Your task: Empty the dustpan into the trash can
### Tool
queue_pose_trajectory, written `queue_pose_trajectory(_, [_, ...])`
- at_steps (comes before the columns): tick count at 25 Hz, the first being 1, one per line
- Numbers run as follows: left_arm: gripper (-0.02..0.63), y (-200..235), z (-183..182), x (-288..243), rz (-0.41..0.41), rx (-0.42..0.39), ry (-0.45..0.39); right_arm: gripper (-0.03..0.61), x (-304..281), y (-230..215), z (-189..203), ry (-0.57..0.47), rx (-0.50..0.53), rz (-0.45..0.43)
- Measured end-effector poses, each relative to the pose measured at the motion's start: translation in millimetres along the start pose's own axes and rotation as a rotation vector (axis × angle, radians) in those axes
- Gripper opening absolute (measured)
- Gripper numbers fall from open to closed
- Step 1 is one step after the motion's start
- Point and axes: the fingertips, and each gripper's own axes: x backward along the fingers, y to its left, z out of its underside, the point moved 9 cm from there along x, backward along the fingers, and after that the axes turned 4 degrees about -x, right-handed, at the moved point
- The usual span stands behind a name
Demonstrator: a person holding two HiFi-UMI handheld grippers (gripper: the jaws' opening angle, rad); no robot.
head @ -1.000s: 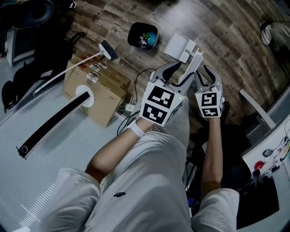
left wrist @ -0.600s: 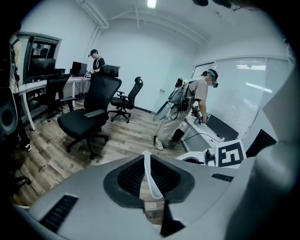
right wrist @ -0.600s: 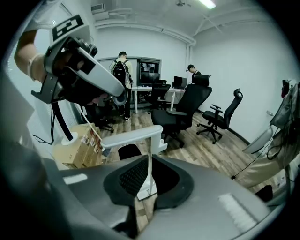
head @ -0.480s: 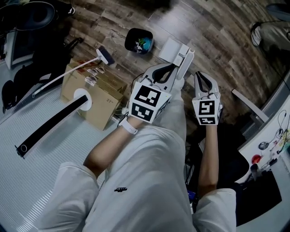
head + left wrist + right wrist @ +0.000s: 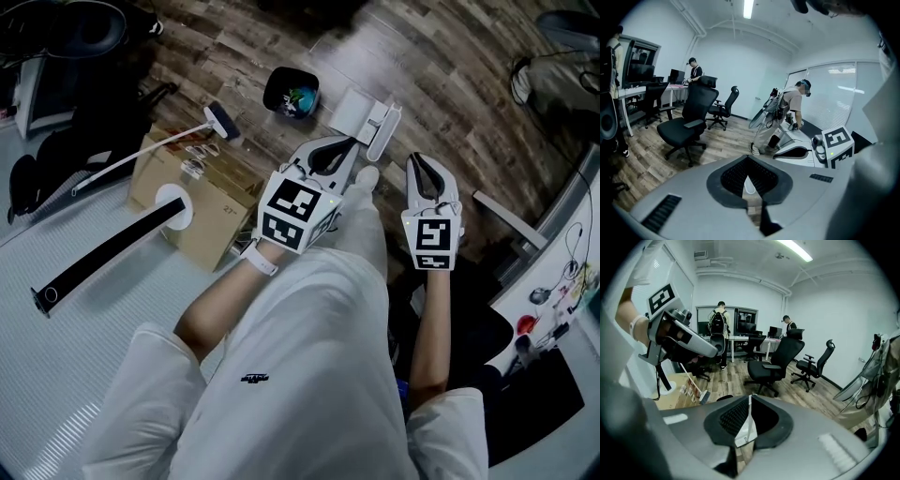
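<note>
We hold the left gripper (image 5: 349, 145) and right gripper (image 5: 422, 161) by the dustpan (image 5: 354, 108), jaws just closed, white slivers between them.

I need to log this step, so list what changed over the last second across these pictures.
The left hand-held gripper and the right hand-held gripper have just closed their jaws on nothing and drawn up and back a little from the dustpan. Nothing was picked up. Unchanged: the dustpan sits on the floor beside the trash can, and the broom lies across the cardboard box.
</note>
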Motion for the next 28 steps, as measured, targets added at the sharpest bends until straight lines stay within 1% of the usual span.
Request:
queue_pose_trajectory(2, [0.008, 2.3, -2.7, 12.6, -0.008, 0.002, -0.015, 0.028, 6.8, 3.8, -8.8, -0.019, -0.017, 0.006])
queue_pose_trajectory(7, [0.007, 4.8, -8.7, 40.4, -0.032, -0.007, -0.046, 0.028, 25.2, 8.4, -26.1, -0.086, -0.113, 0.019])
queue_pose_trajectory(9, [0.008, 4.5, -11.8, 51.3, -0.037, -0.012, -0.061, 0.028, 35.0, 9.8, -31.8, -0.113, -0.133, 0.032])
queue_pose_trajectory(17, [0.007, 6.1, -29.9, 95.1, -0.041, -0.03, -0.155, 0.028, 73.1, 11.3, -61.5, -0.215, -0.14, 0.088])
queue_pose_trajectory(23, [0.006, 7.6, -46.5, 120.9, -0.046, -0.055, -0.224, 0.028, 93.4, 12.9, -85.9, -0.283, -0.125, 0.121])
queue_pose_trajectory(25, [0.006, 8.2, -52.1, 128.3, -0.046, -0.062, -0.246, 0.029, 98.4, 14.7, -93.3, -0.302, -0.11, 0.125])
queue_pose_trajectory(28, [0.006, 10.3, -60.0, 137.9, -0.05, -0.069, -0.273, 0.028, 106.3, 18.7, -106.3, -0.322, -0.057, 0.132])
